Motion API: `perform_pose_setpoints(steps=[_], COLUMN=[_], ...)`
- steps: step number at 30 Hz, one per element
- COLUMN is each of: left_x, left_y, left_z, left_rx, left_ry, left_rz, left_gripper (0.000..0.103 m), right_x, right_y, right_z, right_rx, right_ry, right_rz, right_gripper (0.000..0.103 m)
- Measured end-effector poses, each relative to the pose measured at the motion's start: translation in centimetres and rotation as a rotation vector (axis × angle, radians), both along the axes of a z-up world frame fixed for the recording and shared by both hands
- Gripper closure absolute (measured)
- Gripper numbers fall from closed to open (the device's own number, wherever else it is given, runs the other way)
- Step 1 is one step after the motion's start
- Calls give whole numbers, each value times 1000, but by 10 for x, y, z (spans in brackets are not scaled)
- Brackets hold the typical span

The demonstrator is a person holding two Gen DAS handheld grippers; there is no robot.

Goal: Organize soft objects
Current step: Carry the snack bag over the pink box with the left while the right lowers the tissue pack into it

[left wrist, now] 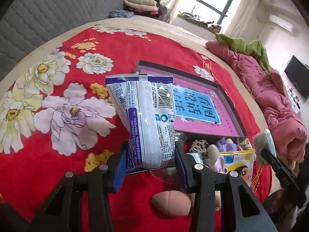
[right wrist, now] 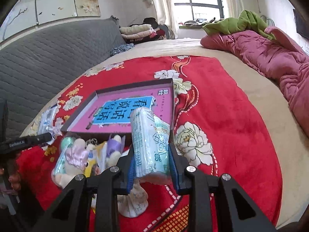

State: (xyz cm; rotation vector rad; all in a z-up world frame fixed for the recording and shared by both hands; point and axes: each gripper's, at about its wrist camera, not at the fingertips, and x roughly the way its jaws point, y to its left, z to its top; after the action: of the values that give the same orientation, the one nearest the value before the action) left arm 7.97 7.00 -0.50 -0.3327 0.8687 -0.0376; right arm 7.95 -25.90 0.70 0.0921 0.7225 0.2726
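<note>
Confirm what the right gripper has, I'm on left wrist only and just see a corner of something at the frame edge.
Observer: The right gripper is shut on a pale green tissue pack, held upright between the blue pads.
Operator: Is the tray empty on its far side? My wipes pack blocks it.
Observer: Yes, the pink box tray holds nothing; only its printed bottom shows.
Operator: Anything under the right gripper?
Observer: A pale cloth pouch lies on the red blanket below it.
Operator: Pile still unsorted?
Observer: Plush toys and packets sit in a heap beside the tray's near wall.
</note>
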Motion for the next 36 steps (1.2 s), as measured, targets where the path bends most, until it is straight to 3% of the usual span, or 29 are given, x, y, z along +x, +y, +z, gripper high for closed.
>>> perform_pose_setpoints(steps=[21, 29, 36], left_x=[58, 87, 97], left_y=[-22, -21, -20], left_z=[8, -4, -16], left_rx=[36, 40, 49], left_ry=[-63, -21, 20], left_rz=[-93, -102, -99], left_gripper=[57, 57, 57], right_x=[55, 79, 103], right_y=[20, 25, 34], right_z=[2, 6, -6], right_rx=[46, 25, -21], right_ry=[-12, -24, 18], right_rz=[70, 74, 75], right_gripper=[72, 72, 72])
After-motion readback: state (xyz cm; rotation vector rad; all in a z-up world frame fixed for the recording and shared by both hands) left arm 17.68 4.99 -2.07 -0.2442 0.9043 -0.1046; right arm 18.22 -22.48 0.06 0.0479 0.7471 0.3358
